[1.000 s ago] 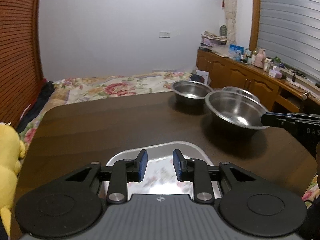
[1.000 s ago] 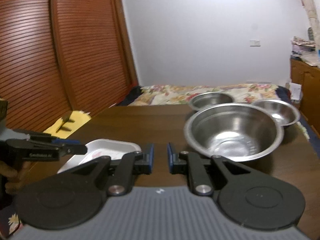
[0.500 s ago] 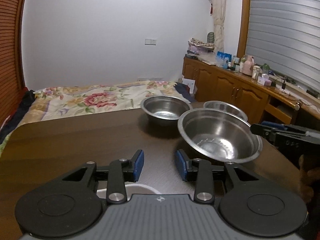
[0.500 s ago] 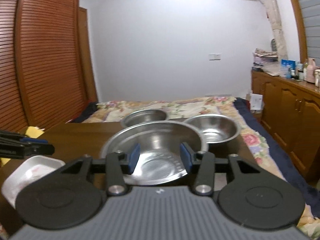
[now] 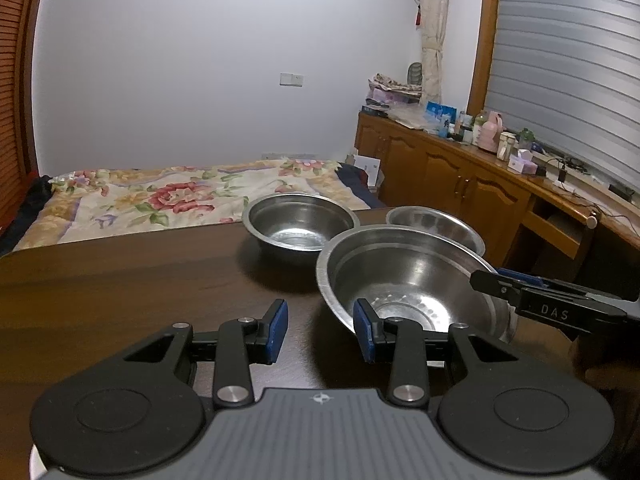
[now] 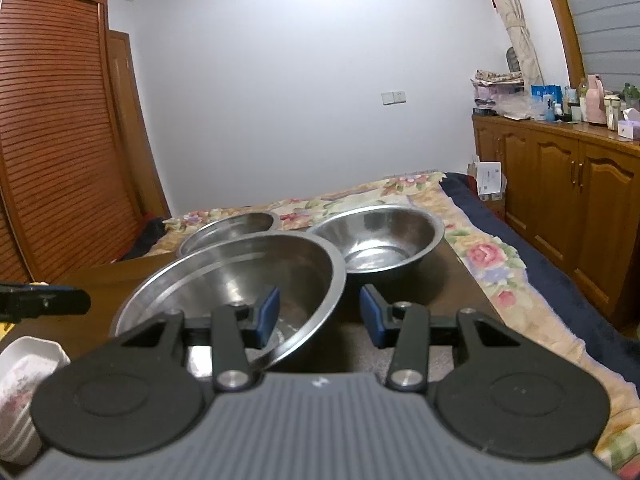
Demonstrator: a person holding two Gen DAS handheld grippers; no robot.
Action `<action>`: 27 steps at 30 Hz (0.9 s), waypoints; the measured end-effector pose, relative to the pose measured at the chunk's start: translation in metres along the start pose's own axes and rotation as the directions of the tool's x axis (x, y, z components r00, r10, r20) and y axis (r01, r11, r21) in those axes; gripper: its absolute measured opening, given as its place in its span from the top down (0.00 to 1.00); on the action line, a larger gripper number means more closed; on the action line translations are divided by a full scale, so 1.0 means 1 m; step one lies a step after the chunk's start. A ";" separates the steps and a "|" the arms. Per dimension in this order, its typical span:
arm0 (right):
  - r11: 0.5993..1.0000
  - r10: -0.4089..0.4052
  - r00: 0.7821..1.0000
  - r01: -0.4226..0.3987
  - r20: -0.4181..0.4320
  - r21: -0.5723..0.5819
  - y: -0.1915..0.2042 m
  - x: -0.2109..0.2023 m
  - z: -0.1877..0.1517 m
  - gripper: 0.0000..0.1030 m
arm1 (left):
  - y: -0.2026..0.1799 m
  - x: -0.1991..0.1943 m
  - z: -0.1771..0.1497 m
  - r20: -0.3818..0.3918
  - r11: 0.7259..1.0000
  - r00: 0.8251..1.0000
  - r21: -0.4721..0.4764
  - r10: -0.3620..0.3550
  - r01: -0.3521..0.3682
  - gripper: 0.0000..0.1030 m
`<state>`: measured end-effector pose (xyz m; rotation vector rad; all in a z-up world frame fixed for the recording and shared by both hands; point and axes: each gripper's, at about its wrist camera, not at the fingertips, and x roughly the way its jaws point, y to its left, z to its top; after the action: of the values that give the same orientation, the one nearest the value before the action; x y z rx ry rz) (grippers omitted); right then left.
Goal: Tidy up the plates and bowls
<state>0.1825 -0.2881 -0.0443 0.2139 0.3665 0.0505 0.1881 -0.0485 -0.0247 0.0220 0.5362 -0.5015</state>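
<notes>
- Two black grippers with blue pads stand partly open; both have just been widening.
- Right gripper (image 6: 319,316) straddles the near rim of the large round steel bowl (image 6: 240,280), its left pad inside, its right pad outside, neither pressing.
- Left gripper (image 5: 320,330) holds nothing; that bowl (image 5: 404,284) sits just ahead to its right on the dark wooden table (image 5: 120,280).
- Beyond lie two smaller steel bowls (image 5: 300,224) (image 5: 434,224).
- White patterned rectangular dish (image 6: 28,372) lies left of the right gripper.
</notes>
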 end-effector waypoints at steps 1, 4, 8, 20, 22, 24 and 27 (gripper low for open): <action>1.000 0.006 1.000 -0.006 0.006 0.008 0.000 -0.002 0.001 0.55 | -0.002 0.002 0.000 -0.002 1.000 1.000 0.001 -0.001 0.001 0.62; 1.000 0.011 1.000 -0.012 0.013 0.017 -0.003 -0.004 0.001 0.55 | -0.004 0.007 0.000 -0.008 1.000 1.000 0.005 0.001 -0.001 0.62; 1.000 0.013 1.000 -0.013 -0.004 0.021 -0.006 0.001 0.002 0.55 | -0.008 0.012 -0.001 -0.018 1.000 1.000 0.012 -0.001 0.001 0.62; 1.000 0.021 1.000 -0.021 -0.006 0.017 -0.005 0.003 0.004 0.55 | -0.009 0.027 0.001 -0.048 1.000 0.999 -0.013 -0.019 0.018 0.62; 1.000 0.020 1.000 -0.020 -0.009 0.015 -0.005 0.004 0.005 0.55 | -0.009 0.028 0.001 -0.050 1.000 0.999 -0.014 -0.019 0.018 0.62; 1.000 0.020 1.000 -0.020 -0.012 0.012 -0.004 0.004 0.004 0.55 | -0.010 0.029 0.001 -0.052 1.000 0.998 -0.017 -0.017 0.017 0.62; 1.000 0.020 1.000 -0.020 -0.018 0.011 -0.004 0.005 0.005 0.55 | -0.010 0.030 0.001 -0.055 1.000 0.998 -0.025 -0.018 0.016 0.64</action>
<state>0.1890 -0.2928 -0.0429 0.2278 0.3828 0.0706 0.2068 -0.0711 -0.0374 0.0074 0.5967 -0.5119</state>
